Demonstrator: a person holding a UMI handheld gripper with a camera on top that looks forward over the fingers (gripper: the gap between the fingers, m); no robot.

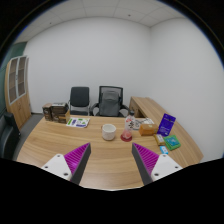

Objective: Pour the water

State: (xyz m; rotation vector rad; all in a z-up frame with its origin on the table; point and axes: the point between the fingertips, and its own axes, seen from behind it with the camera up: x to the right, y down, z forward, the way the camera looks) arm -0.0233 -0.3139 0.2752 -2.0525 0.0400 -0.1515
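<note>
Well apart (nothing between) — gripper [112, 160] pads above smooth wooden table [60, 140], cylindrical white cup [109, 131] beyond.

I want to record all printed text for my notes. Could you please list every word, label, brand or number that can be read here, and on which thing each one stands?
None can be read.
Purple box: print too small to read.
Flat printed item on the table: print blurred.
White cup: no visible text.
Gripper, open: no markings visible.
</note>
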